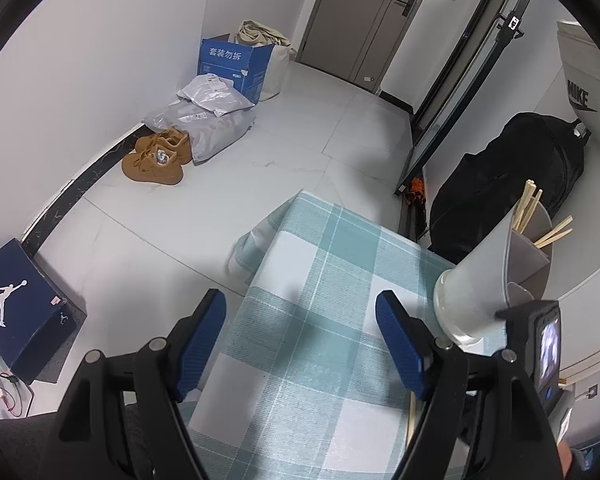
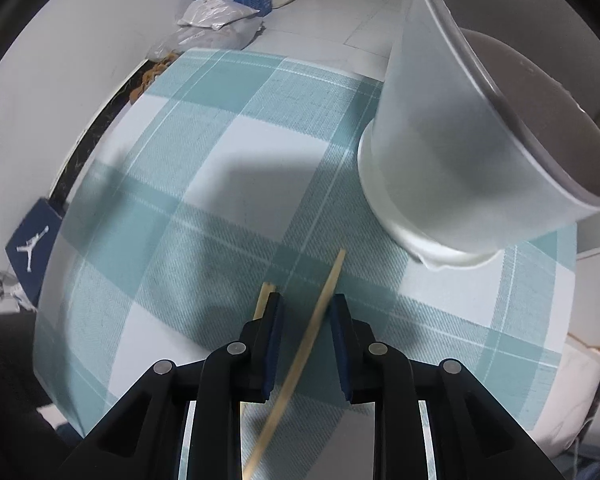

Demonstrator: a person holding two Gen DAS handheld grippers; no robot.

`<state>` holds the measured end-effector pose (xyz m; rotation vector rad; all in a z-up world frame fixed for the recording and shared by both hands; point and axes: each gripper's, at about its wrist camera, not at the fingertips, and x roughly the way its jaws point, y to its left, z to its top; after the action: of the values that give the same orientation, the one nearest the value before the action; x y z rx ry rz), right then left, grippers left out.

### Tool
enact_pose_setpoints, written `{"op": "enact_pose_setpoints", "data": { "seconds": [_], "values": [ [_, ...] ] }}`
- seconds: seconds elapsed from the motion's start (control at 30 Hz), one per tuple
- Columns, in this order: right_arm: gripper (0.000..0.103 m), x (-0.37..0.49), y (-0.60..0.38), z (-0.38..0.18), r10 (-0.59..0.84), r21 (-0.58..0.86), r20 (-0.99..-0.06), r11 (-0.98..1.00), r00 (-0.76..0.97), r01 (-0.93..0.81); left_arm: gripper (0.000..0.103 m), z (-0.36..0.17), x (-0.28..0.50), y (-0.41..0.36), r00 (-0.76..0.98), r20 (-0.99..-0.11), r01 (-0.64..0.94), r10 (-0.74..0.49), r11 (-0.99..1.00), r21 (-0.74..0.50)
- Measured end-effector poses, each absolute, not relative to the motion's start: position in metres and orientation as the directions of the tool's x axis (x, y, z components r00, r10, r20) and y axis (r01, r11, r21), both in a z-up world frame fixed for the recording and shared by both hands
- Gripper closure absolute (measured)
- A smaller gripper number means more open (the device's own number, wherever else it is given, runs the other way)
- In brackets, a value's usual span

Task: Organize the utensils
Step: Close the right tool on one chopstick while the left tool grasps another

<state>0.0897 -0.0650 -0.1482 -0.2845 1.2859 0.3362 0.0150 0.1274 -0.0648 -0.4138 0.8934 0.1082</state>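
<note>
Between the parted fingers of the right gripper [image 2: 306, 312] a wooden chopstick [image 2: 300, 360] lies slantwise on the checked tablecloth [image 2: 204, 216], touching neither pad; its near end is cut off by the bottom edge. A second chopstick [image 2: 263, 300] shows just left of the left finger, most of it hidden behind that finger. Ahead and to the right stands the grey utensil holder [image 2: 440, 152], its inside not readable from here. The left gripper [image 1: 300, 344] is wide open over the cloth with nothing between its pads. To its right is the holder, chopsticks [image 1: 528, 210] sticking out of its top compartments, its lower edge partly hidden by the other gripper's body.
</note>
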Motion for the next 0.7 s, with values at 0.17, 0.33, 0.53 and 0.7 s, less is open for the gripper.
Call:
{"op": "enact_pose_setpoints", "data": {
  "seconds": [0.17,0.33,0.53,0.7],
  "values": [
    [0.098,0.094,-0.079,-0.146,0.125,0.030,-0.959,0.938,0.256,-0.345,0.030,-0.070,0.016,0.130,0.612,-0.788,-0.274,-0.068,0.916,-0.292],
    [0.098,0.090,-0.107,-0.138,0.242,0.168,-0.932,0.948,0.269,-0.270,0.030,-0.077,0.016,0.123,0.594,-0.803,-0.266,-0.042,0.932,-0.246],
    [0.098,0.072,-0.148,-0.107,0.406,0.340,-0.843,0.910,0.352,-0.237,0.030,-0.091,0.021,0.098,0.529,-0.842,-0.188,-0.104,0.954,-0.236],
    [0.098,0.049,-0.174,-0.081,0.474,0.382,-0.776,0.878,0.416,-0.288,0.030,-0.105,0.019,0.055,0.454,-0.871,-0.044,-0.189,0.971,-0.233]
  ]
}}
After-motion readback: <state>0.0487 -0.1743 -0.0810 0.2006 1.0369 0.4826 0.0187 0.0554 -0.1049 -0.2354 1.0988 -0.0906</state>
